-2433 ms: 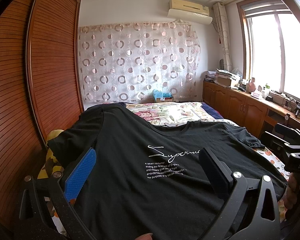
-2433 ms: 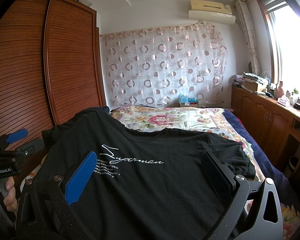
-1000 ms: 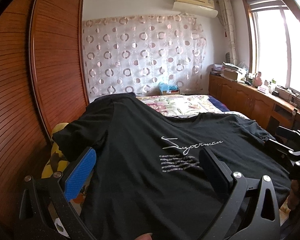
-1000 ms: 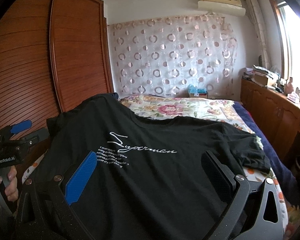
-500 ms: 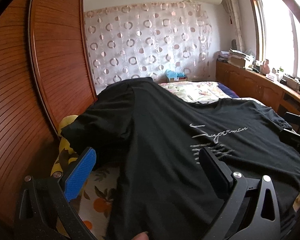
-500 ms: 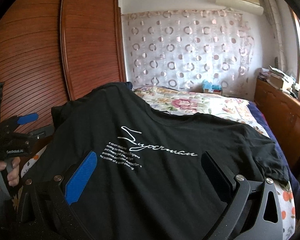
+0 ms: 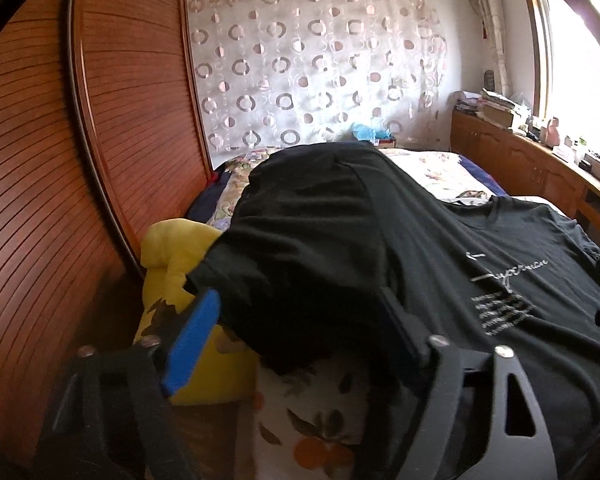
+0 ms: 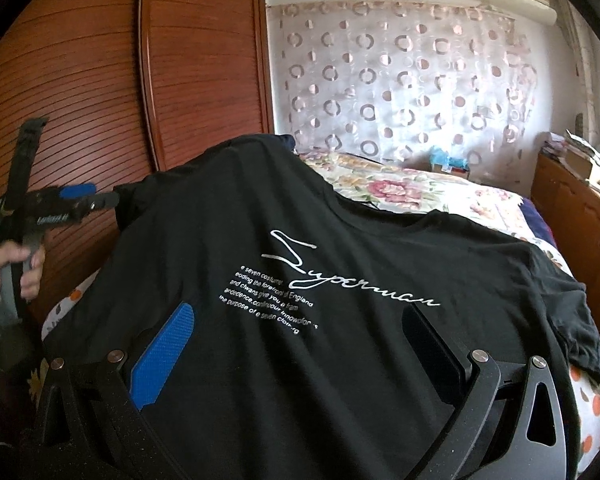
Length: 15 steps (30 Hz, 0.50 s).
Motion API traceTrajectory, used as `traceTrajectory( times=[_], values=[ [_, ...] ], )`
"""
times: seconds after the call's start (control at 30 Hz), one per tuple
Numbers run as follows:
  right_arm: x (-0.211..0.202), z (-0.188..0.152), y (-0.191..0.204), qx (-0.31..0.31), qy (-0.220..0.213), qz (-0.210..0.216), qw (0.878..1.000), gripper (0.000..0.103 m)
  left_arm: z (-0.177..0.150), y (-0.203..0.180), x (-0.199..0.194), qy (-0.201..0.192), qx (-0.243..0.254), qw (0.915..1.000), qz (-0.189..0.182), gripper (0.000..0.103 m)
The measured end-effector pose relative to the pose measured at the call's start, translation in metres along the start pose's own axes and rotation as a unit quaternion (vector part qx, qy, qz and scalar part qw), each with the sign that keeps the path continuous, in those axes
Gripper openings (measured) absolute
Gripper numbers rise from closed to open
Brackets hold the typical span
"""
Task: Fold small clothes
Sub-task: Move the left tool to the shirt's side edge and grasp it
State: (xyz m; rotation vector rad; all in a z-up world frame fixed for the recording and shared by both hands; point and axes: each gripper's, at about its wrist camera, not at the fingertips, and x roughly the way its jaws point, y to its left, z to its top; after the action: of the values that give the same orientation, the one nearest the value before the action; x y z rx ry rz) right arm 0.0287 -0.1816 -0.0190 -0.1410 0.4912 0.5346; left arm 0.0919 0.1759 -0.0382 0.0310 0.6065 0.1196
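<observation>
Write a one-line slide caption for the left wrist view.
Left gripper closing around the black T-shirt sleeve, beside a yellow plush toy.

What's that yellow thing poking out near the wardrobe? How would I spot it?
Start at the tall wooden wardrobe and drop to the bed's nearest corner. The yellow soft item is wedged there, partly under the black T-shirt's sleeve. It is the only plain bright yellow thing beside floral bedding.

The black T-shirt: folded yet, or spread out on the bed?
Spread out, unfolded. The black T-shirt lies face up on the floral bedspread, its whole print showing and both sleeves out to the sides; only a left sleeve is bunched.
</observation>
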Motion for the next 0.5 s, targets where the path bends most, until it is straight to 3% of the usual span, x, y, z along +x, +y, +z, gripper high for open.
traceTrajectory(
  times=[0.3, 0.5],
  values=[
    [-0.005, -0.002, -0.005, 0.006, 0.002, -0.004, 1.000, 0.103, 0.022, 0.026, 0.035, 0.030, -0.039, 0.9986, -0.018, 0.055],
    [-0.006, -0.003, -0.001, 0.010, 0.001, -0.005, 1.000, 0.103, 0.023, 0.030, 0.058, 0.068, -0.043, 0.9964, -0.027, 0.052]
  ],
)
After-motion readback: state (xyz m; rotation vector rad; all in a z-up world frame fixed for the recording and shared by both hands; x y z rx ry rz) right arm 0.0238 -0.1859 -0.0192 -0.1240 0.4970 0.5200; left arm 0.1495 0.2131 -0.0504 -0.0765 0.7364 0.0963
